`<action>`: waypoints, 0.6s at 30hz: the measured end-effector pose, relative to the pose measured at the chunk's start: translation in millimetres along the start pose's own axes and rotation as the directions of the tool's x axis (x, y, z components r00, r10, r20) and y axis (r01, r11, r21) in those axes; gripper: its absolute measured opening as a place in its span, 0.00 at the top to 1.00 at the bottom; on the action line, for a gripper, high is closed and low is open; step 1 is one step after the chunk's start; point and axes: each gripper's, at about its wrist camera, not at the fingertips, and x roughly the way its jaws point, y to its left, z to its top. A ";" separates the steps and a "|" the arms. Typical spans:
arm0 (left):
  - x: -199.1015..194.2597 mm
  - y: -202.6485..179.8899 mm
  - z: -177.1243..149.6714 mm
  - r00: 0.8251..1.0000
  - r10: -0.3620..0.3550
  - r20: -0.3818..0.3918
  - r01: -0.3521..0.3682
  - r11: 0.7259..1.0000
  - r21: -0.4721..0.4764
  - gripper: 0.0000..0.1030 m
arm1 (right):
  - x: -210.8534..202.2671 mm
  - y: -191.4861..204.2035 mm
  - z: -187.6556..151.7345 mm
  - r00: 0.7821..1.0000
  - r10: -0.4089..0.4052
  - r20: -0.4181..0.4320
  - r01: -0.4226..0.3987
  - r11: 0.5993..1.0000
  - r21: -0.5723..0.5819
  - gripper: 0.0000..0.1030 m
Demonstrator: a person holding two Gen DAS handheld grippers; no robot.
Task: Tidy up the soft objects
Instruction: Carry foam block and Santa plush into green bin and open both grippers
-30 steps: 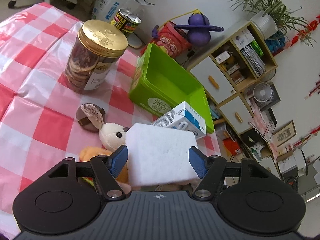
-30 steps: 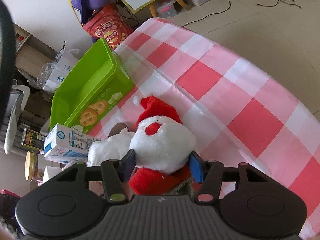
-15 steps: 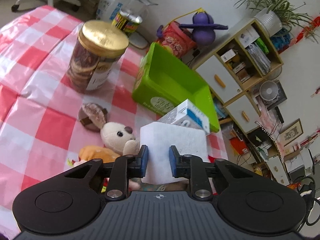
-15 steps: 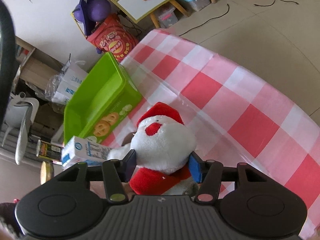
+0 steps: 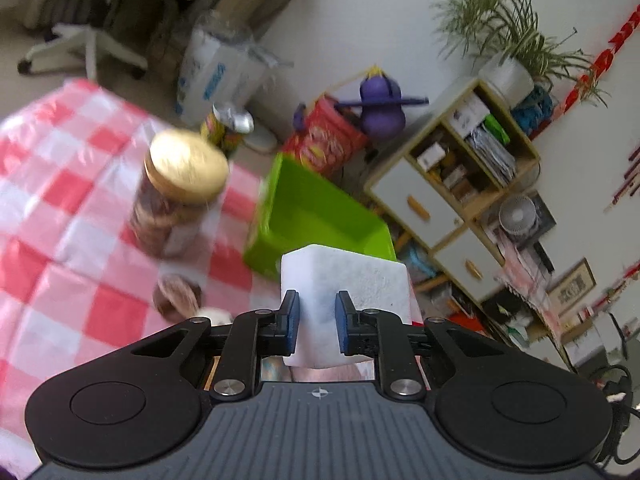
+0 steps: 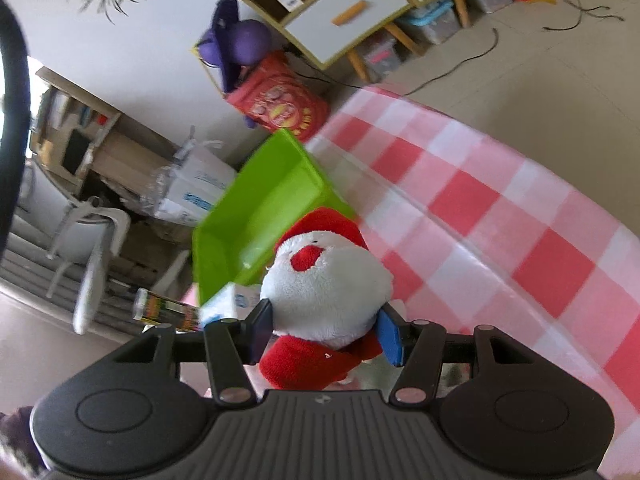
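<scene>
The left tongs (image 5: 317, 326) are pinched hard into a white sponge block (image 5: 352, 276); their blue pads (image 5: 293, 320) have just been closing and now sit narrow, sunk into the near end of the foam, while the wider far end of the block bulges out beyond them; the block is held above the worktop (image 5: 60, 240), which wears a red-and-white checked cloth. Beyond the sponge, in the left wrist view, stands a green plastic bin (image 5: 316, 216), open side up; to its left rises a jar with a gold lid (image 5: 180, 192), and past that a drink can (image 5: 228, 128) near the worktop's far edge; a small brown round thing (image 5: 176, 298) lies on the cloth just below the jar, too blurred to make out.

The right tongs (image 6: 326, 332) are clamped at a middling width on a Santa plush (image 6: 324, 300); their pads press into the white fluffy body on both sides, its red hat pointing away and its red lower part hanging toward the camera; the toy is clear of the checked cloth. Behind it the same green plastic bin (image 6: 260, 208) shows, tilted in the fisheye; a white and blue carton (image 6: 228, 304) lies just beside the bin's near corner.
</scene>
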 end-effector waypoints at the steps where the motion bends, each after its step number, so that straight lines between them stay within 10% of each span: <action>1: -1.5 -1.1 4.6 1.000 0.011 0.015 -0.011 1.000 0.005 0.83 | 0.0 2.1 3.2 1.000 0.018 -0.002 -0.018 1.000 0.002 0.70; 18: 124.2 -43.2 63.8 0.995 0.086 0.043 -0.092 0.982 0.168 0.83 | 103.7 43.8 73.9 0.978 0.206 0.045 -0.202 0.976 -0.079 0.69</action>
